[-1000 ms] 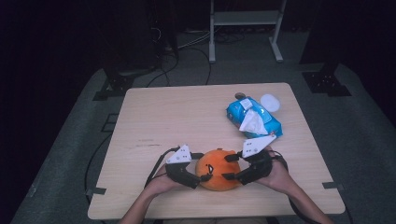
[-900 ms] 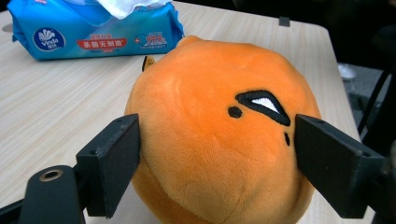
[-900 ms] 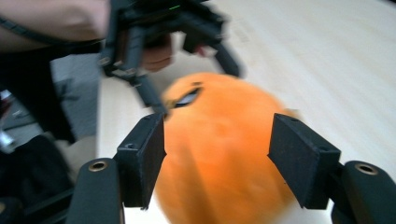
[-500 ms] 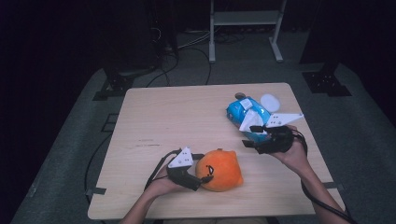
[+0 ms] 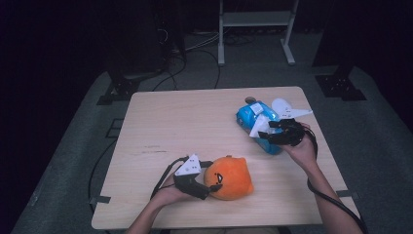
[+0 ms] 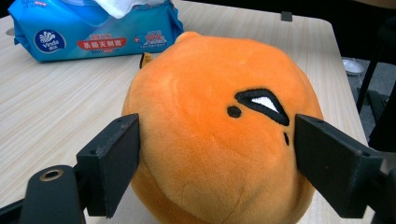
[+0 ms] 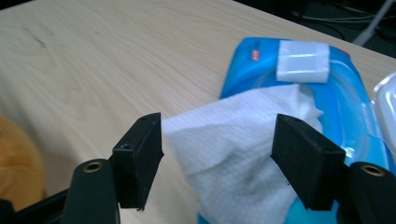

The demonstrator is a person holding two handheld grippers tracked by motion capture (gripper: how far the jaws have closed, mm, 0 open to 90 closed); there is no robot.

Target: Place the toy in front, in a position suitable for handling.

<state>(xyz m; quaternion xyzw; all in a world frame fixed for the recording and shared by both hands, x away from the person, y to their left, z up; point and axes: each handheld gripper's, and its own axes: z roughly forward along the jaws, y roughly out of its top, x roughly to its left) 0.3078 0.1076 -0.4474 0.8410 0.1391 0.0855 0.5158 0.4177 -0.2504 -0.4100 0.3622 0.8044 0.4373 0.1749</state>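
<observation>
Left gripper (image 5: 213, 187): jaws set wide and pressed against the 2 sides of the orange plush toy (image 5: 229, 177), holding it on the table (image 5: 185, 122) near the front edge.
Right gripper (image 5: 267, 135): jaws open, nothing gripped; the white wipe (image 7: 233, 135) lies between them, not yet pinched.
Step in hand: by my reading, pulling 1 wipe from the pack, probably to clean the toy.
Doing it well: bring the jaws down onto the raised fold of the wipe, close on the sheet alone, clear of the blue film, then draw up and away slowly so the next sheet stays in the slot.
Risk: the light pack may lift with the wipe, since nothing holds it down.
Wipe pack (image 5: 255, 122): blue soft packet at the far right of the table, well apart from the toy; its flap (image 5: 287, 108) is folded back.
Contents: white wipes, 1 sticking out through the opening.
</observation>
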